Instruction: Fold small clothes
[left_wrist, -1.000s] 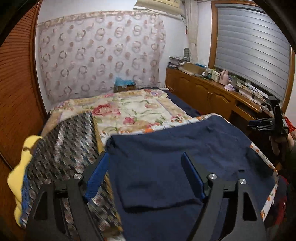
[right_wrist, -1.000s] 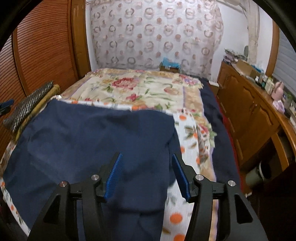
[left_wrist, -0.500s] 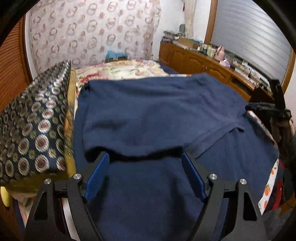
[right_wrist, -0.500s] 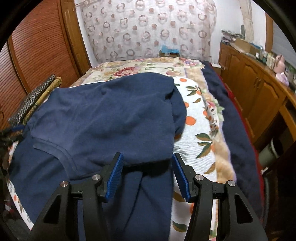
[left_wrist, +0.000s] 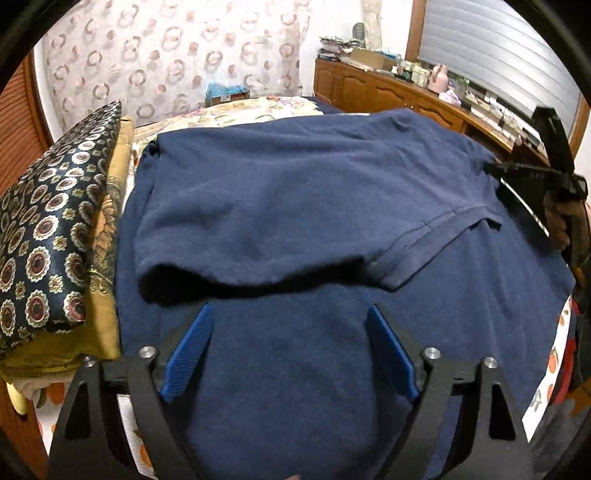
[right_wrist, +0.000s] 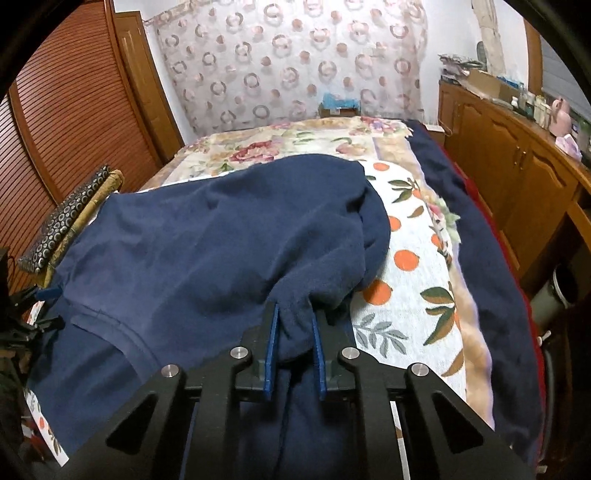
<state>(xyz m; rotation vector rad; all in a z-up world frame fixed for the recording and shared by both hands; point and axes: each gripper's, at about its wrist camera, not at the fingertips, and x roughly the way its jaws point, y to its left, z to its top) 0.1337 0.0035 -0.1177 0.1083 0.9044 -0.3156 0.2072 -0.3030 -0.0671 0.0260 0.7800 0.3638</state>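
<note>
A navy blue garment lies spread on the bed, its far half folded back over the near half, with a hemmed edge running across. My left gripper is open, low over the garment, its blue pads either side of the folded edge. My right gripper is shut on a bunched fold of the same garment at its right side. The right gripper also shows in the left wrist view, at the garment's far right edge.
A patterned dark cushion on a gold one sits left of the garment. The bed carries a floral and orange-print cover and a dark blanket along its right side. Wooden cabinets line the right wall.
Both grippers moved forward and down onto the garment. The right gripper closed on a fold of the garment. The left gripper stayed open.
</note>
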